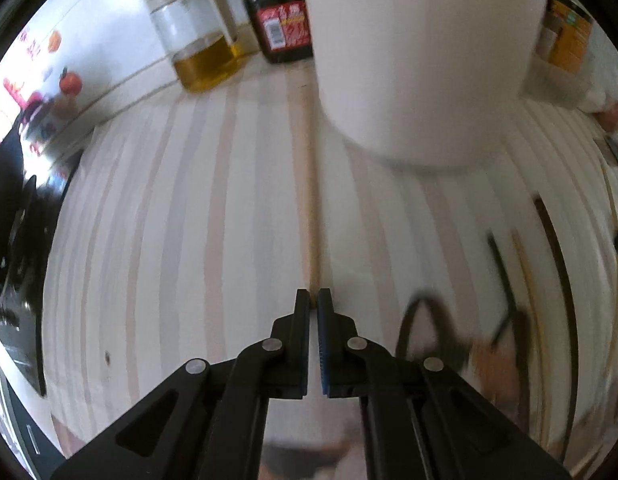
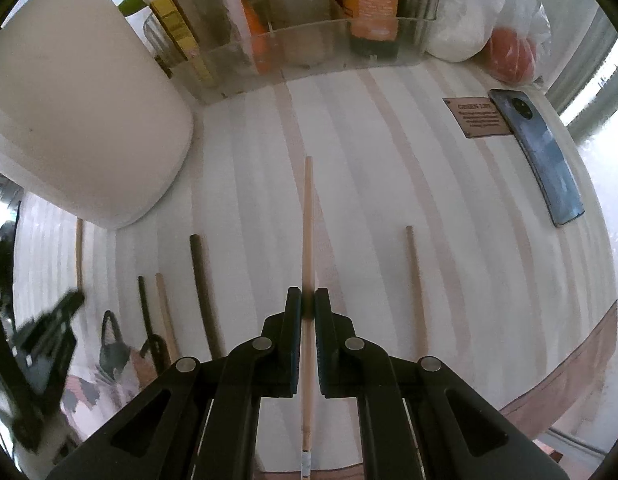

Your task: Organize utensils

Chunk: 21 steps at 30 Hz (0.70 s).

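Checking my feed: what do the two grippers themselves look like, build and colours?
Both match. The left gripper and right gripper are matte black scissor-style linkages with round silver pivot pins and triangular cut-outs in the outer arms. Their fingers are flat black bars with blue ribbed pads inside. No cables, markings or sleeves show.

I work over a pale wooden tabletop (image 2: 389, 184) banded in cream, grey and pinkish stripes, its rounded edge trimmed in reddish-brown wood (image 2: 569, 380). Behind it to my left runs a white panelled wall (image 1: 105, 60) with grooved lines. To my right a bright window (image 2: 601, 92) pours daylight across the surface, washing it nearly white.
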Available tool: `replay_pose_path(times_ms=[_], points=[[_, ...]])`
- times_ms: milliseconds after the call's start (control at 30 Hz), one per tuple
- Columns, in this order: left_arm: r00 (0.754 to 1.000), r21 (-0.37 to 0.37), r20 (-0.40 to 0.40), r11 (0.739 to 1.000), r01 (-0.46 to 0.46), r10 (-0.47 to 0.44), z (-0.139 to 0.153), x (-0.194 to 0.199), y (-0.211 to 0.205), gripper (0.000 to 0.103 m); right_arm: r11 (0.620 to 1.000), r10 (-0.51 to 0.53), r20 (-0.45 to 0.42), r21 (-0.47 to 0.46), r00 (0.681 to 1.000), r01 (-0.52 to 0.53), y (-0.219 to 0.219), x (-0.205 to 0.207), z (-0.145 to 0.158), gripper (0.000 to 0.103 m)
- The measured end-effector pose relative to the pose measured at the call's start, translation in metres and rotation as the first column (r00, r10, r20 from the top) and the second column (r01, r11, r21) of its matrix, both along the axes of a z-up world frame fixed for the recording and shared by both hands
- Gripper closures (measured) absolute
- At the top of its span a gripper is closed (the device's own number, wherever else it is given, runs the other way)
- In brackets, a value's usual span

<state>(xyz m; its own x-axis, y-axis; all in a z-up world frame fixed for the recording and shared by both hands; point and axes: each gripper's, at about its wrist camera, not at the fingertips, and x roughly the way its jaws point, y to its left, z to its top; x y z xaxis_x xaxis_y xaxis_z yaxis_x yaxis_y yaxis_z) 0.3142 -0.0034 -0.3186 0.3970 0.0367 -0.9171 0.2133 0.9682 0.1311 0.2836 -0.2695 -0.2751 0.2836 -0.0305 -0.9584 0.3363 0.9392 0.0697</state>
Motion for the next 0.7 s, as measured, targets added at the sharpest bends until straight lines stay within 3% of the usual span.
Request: replay_pose_path(times_ms=[233,333,367,400,467,533,700], points=[[0.992,-0.062,-0.129,0.998,0.006,-0.014,0.005,-0.045,0.026,0.101,0.999,0.020,-0.026,0.034,0.999,-0.019,0.004,-0.008,-0.001,0.096],[0.990,-0.106,-0.143,0.994,-0.020,0.005,0.018,-0.044,0.033,0.095,0.999,0.024,-0.042,0.044,0.999,-0.022,0.003,-0.010,-0.006,0.096],[0.989,-0.129,-0.147,0.991,-0.036,0.017,0.023,-0.037,0.035,0.093,0.999,0.023,-0.045,0.046,0.999,-0.021,0.002,-0.009,-0.007,0.096],[0.989,-0.144,-0.149,0.989,-0.045,0.023,0.026,-0.030,0.035,0.084,0.999,0.021,-0.047,0.048,0.999,-0.019,0.001,-0.010,-0.009,0.096],[0.990,-0.142,-0.134,0.988,-0.067,0.048,0.029,-0.011,0.032,0.057,0.998,0.018,-0.054,0.053,0.998,-0.015,0.000,-0.009,-0.011,0.096],[0.992,-0.122,-0.108,0.990,-0.072,0.059,0.027,0.012,0.025,0.055,0.998,0.016,-0.062,0.056,0.998,-0.012,-0.002,-0.005,-0.015,0.096],[0.988,-0.068,-0.140,0.995,-0.077,0.067,0.009,0.058,0.010,0.055,0.997,0.038,-0.115,0.068,0.993,-0.030,-0.004,0.007,-0.026,0.096]])
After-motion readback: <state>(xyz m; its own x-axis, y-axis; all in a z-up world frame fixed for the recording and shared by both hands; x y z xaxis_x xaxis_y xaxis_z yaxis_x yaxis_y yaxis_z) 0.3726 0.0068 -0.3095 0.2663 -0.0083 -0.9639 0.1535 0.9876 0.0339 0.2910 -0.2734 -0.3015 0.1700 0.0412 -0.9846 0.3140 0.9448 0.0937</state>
